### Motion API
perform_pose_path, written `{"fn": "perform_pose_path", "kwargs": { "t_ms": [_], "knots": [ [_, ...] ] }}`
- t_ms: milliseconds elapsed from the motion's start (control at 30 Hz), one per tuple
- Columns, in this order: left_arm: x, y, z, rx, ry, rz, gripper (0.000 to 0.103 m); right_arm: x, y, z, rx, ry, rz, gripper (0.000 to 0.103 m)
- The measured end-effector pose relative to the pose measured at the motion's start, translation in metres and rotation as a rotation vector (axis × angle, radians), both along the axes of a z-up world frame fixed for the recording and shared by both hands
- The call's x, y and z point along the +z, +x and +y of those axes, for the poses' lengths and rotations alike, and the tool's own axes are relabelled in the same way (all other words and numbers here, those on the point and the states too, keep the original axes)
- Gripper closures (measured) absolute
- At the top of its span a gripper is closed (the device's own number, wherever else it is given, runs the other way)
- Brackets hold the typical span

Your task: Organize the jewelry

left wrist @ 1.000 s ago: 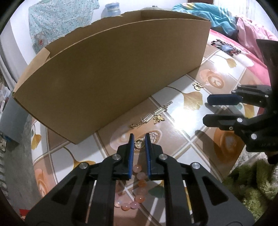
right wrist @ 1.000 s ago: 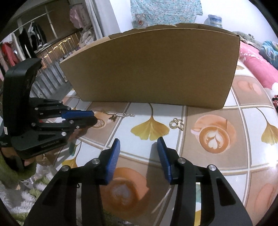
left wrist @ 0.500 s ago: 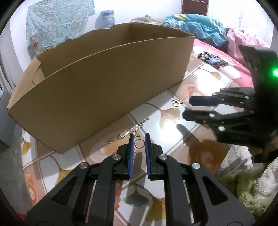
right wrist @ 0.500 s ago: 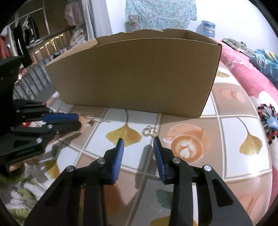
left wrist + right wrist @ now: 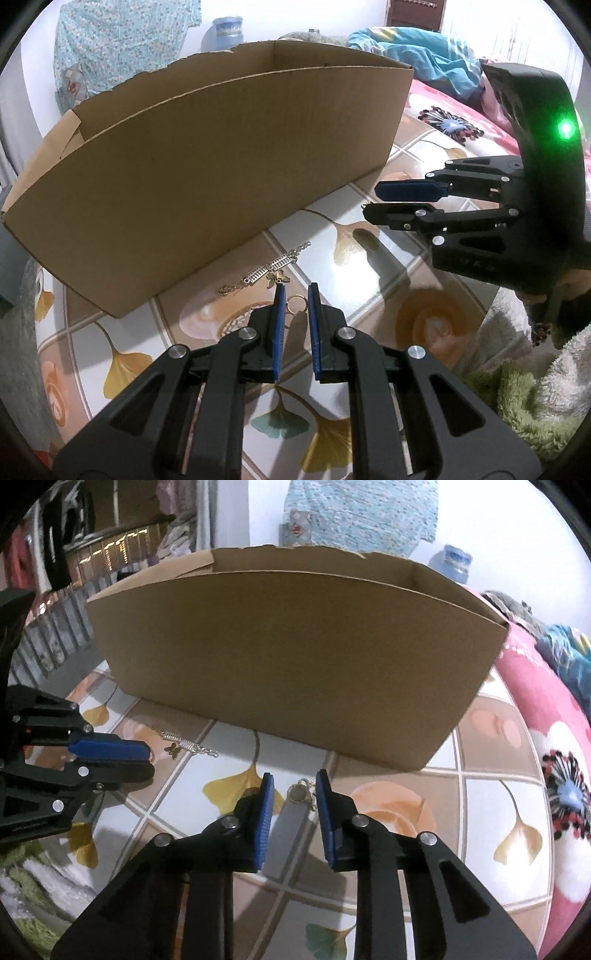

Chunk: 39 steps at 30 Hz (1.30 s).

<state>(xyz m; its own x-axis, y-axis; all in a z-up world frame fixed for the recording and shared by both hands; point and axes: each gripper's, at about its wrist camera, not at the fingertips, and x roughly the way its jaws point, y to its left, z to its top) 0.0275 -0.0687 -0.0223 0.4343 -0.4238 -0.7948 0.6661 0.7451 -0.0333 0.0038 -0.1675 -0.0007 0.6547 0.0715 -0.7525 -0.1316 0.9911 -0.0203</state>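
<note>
Closing around a small gold charm (image 5: 300, 794) on the table (image 5: 491, 801), the right tongs (image 5: 293, 790) need lifting boxward (image 5: 288, 657); left tongs (image 5: 294, 301) pinch a ring (image 5: 296, 305).

I see a patterned tablecloth (image 5: 369, 280) carrying a cardboard box (image 5: 207, 177); a chain (image 5: 264, 273) lies at the box's six o'clock.
</note>
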Motion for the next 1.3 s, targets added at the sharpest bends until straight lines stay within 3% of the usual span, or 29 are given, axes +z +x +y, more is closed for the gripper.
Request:
{"fn": "perform_pose_path", "kwargs": {
  "t_ms": [533, 1033, 1300],
  "knots": [
    [-0.002, 0.004, 0.001, -0.003, 0.000, 0.004, 0.092, -0.004, 0.001, 0.001, 0.009, -0.022, 0.019, 0.098],
    [0.001, 0.001, 0.003, -0.001, -0.007, -0.011, 0.092, 0.002, -0.015, -0.005, 0.013, 0.065, 0.049, 0.098],
    [0.001, 0.000, 0.004, -0.001, -0.004, -0.013, 0.092, -0.001, 0.004, -0.018, -0.023, 0.132, 0.071, 0.098]
  ]
}}
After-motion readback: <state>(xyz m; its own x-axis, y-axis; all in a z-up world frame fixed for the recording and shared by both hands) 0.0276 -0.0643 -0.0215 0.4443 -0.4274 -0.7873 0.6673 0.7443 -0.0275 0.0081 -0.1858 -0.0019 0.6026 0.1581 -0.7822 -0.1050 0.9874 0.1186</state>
